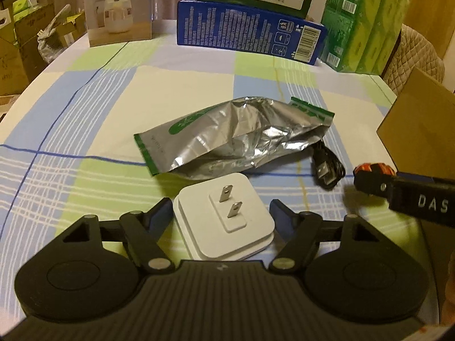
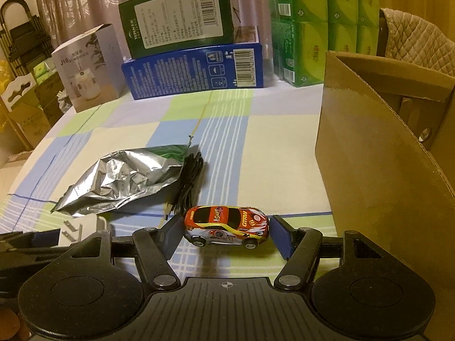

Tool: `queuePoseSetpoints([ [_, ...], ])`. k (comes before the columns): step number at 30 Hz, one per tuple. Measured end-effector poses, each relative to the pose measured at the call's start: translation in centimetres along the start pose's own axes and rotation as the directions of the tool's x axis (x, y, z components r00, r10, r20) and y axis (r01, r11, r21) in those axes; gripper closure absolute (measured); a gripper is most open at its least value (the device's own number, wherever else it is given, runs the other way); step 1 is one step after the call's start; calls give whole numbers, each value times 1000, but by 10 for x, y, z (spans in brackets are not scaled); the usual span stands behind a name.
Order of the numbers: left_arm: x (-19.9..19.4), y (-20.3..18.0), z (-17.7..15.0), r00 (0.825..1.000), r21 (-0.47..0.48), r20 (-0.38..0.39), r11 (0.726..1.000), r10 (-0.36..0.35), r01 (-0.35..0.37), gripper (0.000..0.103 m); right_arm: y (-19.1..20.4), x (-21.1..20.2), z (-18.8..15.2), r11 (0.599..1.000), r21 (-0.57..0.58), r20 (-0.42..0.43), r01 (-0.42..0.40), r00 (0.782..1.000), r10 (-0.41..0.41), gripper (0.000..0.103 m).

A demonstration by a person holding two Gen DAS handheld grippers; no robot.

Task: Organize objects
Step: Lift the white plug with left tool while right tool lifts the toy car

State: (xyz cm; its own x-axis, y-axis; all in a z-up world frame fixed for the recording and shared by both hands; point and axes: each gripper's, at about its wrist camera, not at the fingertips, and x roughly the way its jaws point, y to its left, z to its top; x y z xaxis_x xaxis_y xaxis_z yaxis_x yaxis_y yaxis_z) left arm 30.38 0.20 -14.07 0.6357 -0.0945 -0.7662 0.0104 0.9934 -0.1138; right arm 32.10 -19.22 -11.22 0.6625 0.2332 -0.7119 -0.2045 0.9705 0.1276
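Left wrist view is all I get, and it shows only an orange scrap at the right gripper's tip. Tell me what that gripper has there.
Observer: A red and yellow toy car stands on its wheels between the open fingers of the right gripper.
Operator: Give me the drop-off spot.
Observer: The cardboard box stands just to the right of the car, and its top is open.
Operator: Report anything close behind the car.
Observer: A bundled black cable lies just beyond the car's rear end, along the edge of the foil pouch.
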Motion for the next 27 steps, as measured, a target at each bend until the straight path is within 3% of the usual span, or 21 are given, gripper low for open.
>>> queuePoseSetpoints([
  [4,-6,6,-4,1000,15,-12,1000,-4,4,32,0,-1,1,1000,6,1,-6,1000,6,40],
  [7,-9,8,-9,1000,12,-17,1000,26,-25,21,1,-1,1,1000,6,2,-11,1000,11,40],
  [11,-11,6,-14,998,47,-22,998,53,-51,21,3,0,2,1000,7,2,-21,1000,21,40],
  [16,-9,8,-11,1000,57,-15,998,23,-22,26,3,0,3,1000,9,2,-28,1000,28,40],
  [20,-8,2,-10,1000,106,-8,994,9,-8,40,2,0,3,999,14,-1,-32,999,32,40],
  [27,-13,2,-11,1000,78,-19,997,-1,2,41,0,-2,3,998,38,-9,-50,999,51,40],
])
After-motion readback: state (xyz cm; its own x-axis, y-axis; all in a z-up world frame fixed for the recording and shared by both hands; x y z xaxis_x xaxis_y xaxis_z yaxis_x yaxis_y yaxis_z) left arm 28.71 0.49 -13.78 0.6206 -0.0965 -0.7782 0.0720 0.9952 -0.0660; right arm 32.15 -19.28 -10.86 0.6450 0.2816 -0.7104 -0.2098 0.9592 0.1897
